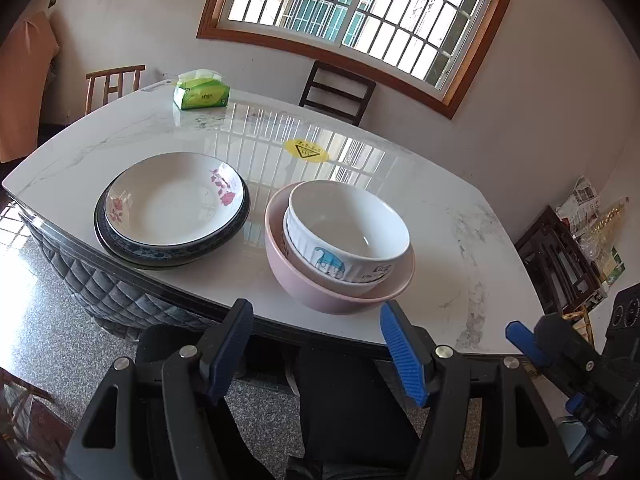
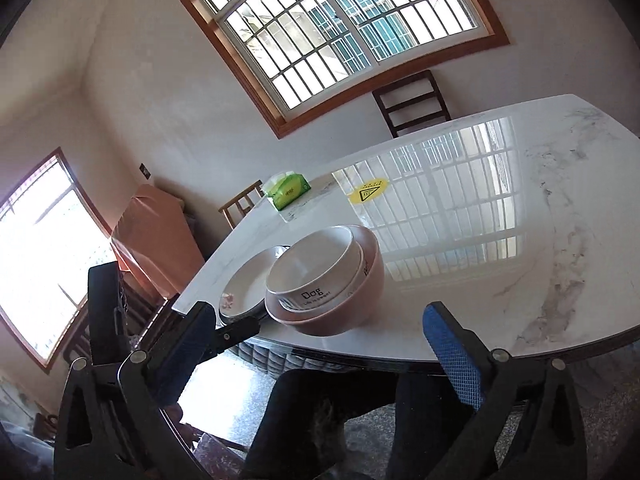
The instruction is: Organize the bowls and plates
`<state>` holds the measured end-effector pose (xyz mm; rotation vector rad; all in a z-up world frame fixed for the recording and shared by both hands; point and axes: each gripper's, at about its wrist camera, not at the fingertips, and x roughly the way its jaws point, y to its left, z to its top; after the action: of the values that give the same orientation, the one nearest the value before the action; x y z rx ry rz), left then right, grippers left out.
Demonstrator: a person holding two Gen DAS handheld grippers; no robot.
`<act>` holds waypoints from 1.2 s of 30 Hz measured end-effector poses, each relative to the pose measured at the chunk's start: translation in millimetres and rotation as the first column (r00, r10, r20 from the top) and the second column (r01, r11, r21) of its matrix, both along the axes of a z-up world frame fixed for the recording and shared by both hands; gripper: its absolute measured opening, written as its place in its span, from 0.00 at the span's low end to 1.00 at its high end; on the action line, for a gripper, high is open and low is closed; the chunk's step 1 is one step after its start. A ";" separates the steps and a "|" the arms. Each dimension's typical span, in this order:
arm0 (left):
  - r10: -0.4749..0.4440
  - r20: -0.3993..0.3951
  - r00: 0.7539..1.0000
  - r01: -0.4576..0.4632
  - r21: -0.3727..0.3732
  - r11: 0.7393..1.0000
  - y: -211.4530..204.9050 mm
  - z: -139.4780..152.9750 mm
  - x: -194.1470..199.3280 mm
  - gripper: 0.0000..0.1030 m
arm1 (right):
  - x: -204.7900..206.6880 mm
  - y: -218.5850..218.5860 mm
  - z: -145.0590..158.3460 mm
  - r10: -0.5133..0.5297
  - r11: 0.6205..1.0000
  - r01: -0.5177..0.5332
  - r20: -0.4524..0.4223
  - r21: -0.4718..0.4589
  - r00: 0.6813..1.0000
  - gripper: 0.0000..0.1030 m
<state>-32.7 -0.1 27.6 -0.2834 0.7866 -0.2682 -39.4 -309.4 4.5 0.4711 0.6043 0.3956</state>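
Hovering short of the worktop [image 1: 460, 240] edge, the left gripper [image 1: 316, 344] and right gripper [image 2: 320, 344] both have fingers spread, grasping nothing. White bowls [image 1: 348, 228] sit nested in a pink bowl [image 1: 340, 292], just beside stacked plates [image 1: 172, 208].
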 end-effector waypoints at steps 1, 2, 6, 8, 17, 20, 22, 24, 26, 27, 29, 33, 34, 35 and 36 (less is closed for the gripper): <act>-0.017 0.027 1.000 0.018 -0.032 0.999 1.2 3.8 -4.3 0.66 | 1.7 0.3 -2.8 0.004 1.000 -0.004 -0.021 0.003 1.000 1.00; -0.037 0.054 0.998 0.040 -0.063 0.997 1.4 8.3 -7.8 0.66 | 2.0 1.6 -6.2 0.019 1.000 -0.018 -0.039 0.016 0.999 1.00; 0.004 0.101 0.995 -0.006 0.023 1.000 -0.5 23.6 -5.3 0.66 | 6.9 14.8 -7.1 0.095 0.995 -0.095 -0.081 -0.006 0.992 1.00; 0.010 0.053 0.999 -0.016 0.118 0.993 -3.7 24.2 11.3 0.66 | 7.5 17.4 -5.0 0.112 0.993 -0.114 -0.082 -0.019 0.990 1.00; -0.043 -0.211 0.976 0.028 -0.073 0.997 32.1 8.8 81.6 0.66 | 56.1 11.8 8.6 0.118 0.980 -0.140 -0.151 -0.141 0.981 0.99; -0.022 -0.280 0.960 0.009 -0.048 0.999 37.9 8.5 98.0 0.66 | 75.5 11.6 10.1 0.125 0.969 -0.156 -0.167 -0.190 0.978 0.99; 0.011 -0.316 0.949 -0.020 -0.025 0.999 41.7 7.4 105.0 0.66 | 92.2 8.3 5.7 0.140 0.965 -0.181 -0.211 -0.189 0.967 0.99; 0.036 -0.344 0.938 -0.039 -0.001 0.999 44.1 5.4 111.4 0.64 | 106.5 3.2 -1.4 0.147 0.966 -0.194 -0.251 -0.172 0.957 0.95; 0.038 -0.365 0.930 -0.045 -0.010 0.999 45.7 3.3 115.7 0.64 | 119.8 0.5 -11.4 0.179 0.966 -0.226 -0.312 -0.123 0.933 0.84; 0.049 -0.369 0.928 -0.052 0.002 0.999 46.0 2.9 116.1 0.63 | 125.2 -1.0 -17.1 0.192 0.967 -0.236 -0.339 -0.093 0.921 0.76; 0.052 -0.384 0.922 -0.055 0.004 0.998 45.1 1.1 119.4 0.45 | 131.8 -1.3 -27.1 0.210 0.965 -0.253 -0.380 -0.067 0.901 0.66; 0.052 -0.436 0.898 -0.071 -0.026 0.997 46.6 -7.8 128.7 0.22 | 140.7 -0.1 -37.6 0.211 0.962 -0.263 -0.413 -0.074 0.886 0.57; 0.042 -0.447 0.894 -0.066 -0.039 0.997 45.5 -9.1 130.0 0.20 | 142.5 -0.2 -38.9 0.216 0.961 -0.267 -0.419 -0.067 0.882 0.55; 0.034 -0.453 0.891 -0.062 -0.047 0.997 44.9 -9.1 130.5 0.20 | 145.1 0.2 -39.5 0.215 0.961 -0.268 -0.424 -0.069 0.880 0.54; 0.034 -0.451 0.892 -0.060 -0.042 0.997 43.3 -8.2 130.8 0.20 | 147.9 1.0 -39.9 0.215 0.960 -0.271 -0.428 -0.074 0.878 0.54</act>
<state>98.1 43.2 19.4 -0.4251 1.2325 -0.1789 108.4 -308.4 -35.4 0.3527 1.1084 0.4956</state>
